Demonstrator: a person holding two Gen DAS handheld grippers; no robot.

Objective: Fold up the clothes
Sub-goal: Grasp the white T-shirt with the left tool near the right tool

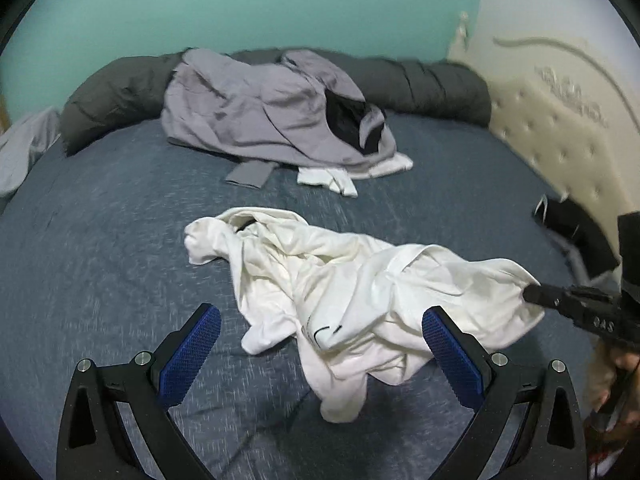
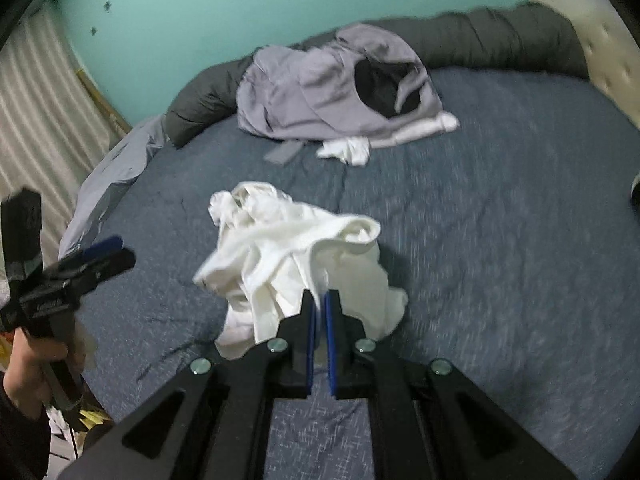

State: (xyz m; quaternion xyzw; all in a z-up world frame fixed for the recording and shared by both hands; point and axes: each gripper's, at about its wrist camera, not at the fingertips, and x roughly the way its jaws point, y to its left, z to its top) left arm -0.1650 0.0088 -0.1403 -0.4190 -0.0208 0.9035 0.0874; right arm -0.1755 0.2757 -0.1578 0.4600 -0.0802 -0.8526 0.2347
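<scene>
The right gripper (image 2: 320,308) clamps an edge of the white shirt (image 1: 340,292), lifting it off the bed (image 1: 100,240) for spreading. The left gripper (image 1: 320,344), released, waits beside the shirt.

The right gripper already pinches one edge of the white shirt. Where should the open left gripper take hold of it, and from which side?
Probably the bunched end of the white shirt, farthest from the right gripper. The shirt trails across the blue bedsheet from that pinch, so the left gripper could come from above, closing across a raised fold. The true hem or shoulder is hidden in the crumple.
</scene>
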